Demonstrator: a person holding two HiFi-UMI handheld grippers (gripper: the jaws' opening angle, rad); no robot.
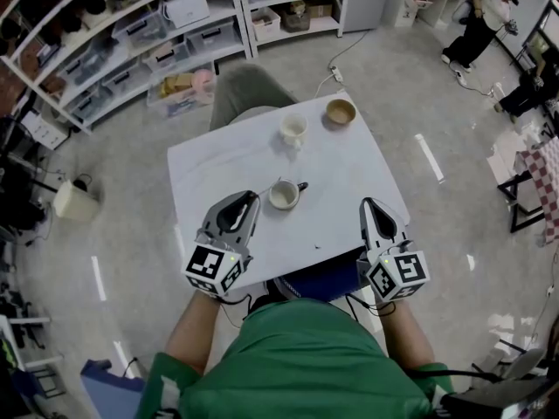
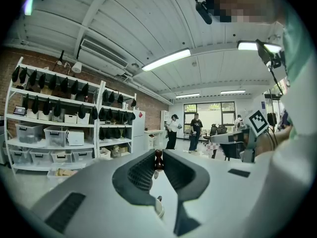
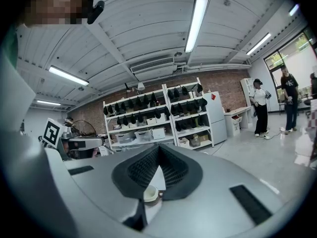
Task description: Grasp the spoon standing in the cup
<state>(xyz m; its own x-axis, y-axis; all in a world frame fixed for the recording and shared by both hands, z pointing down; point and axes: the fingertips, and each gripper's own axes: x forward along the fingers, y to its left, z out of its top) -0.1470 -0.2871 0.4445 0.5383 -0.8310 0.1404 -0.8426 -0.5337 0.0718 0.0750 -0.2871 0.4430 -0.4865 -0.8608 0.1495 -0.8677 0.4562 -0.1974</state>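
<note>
The cup (image 1: pixel 284 195) stood mid-table (image 1: pixel 349 177), just right of the left gripper (image 1: pixel 253 197). The spoon (image 1: pixel 266 190) leaned out of it toward that gripper's tips. The left gripper's fingers (image 2: pixel 143 170) were nearly pressed together, with a small dark thing I couldn't identify in the slit. The right gripper (image 1: pixel 367 202) lay well to the right, its fingers (image 3: pixel 173 167) meeting at the tips. A mug (image 1: pixel 293 129) and a bowl (image 1: pixel 341 112) stood beyond, near the far edge.
</note>
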